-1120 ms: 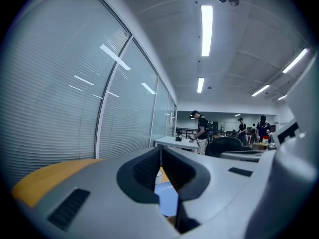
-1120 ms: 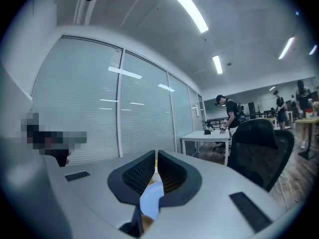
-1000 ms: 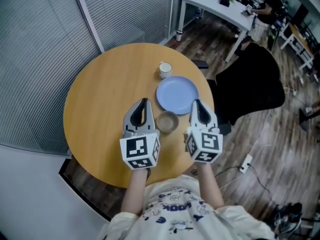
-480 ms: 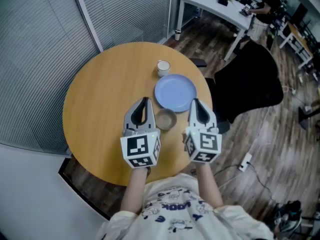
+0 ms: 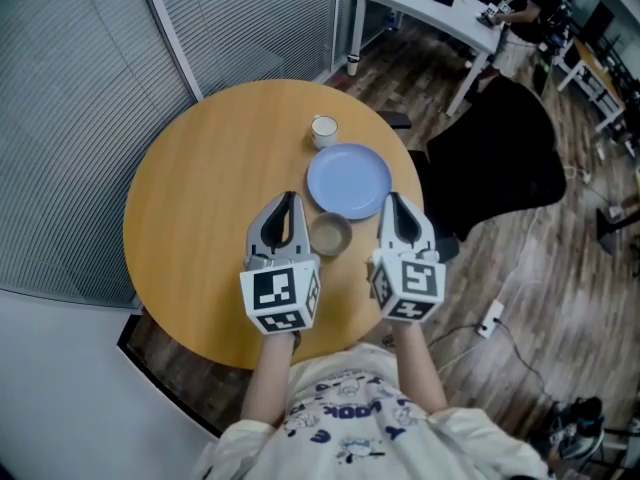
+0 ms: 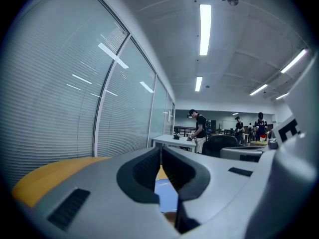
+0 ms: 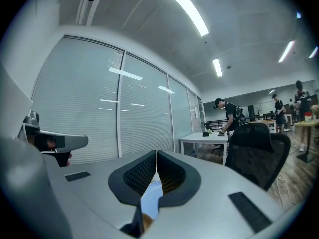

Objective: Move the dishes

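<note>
Two marker cubes (image 5: 280, 298): left claw (image 5: 289, 202), right claw (image 5: 392, 202); shirt lettering (image 5: 350, 417) illegible.

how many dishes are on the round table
3: a white cup toward the far edge, a blue plate beside it, a small bowl nearest the near edge. None seem hidden.

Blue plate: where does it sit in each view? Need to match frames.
Head view: blue plate near centre, slightly above the middle.
Left gripper view: a blue sliver at bottom centre, seen through the gap between the jaws.
Right gripper view: a pale blue patch at bottom centre, again seen between the jaws.
Shared landmark: the white desk in the background.
</note>
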